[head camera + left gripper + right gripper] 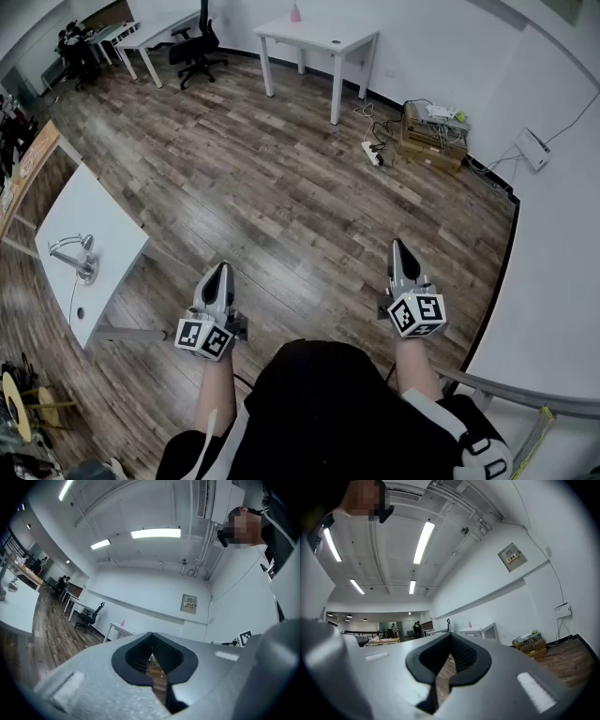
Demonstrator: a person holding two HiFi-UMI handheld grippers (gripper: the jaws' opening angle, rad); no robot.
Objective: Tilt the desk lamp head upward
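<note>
Wood-floored room, white desk at left; desk lamp toward its left edge. Left gripper, right gripper closed, empty, well apart from lamp. Best bet: walk over, open jaws, ease head up slowly.

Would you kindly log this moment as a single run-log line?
phase: not started | left gripper: shut, empty | right gripper: shut, empty | silver metal desk lamp: untouched, on white table
</note>
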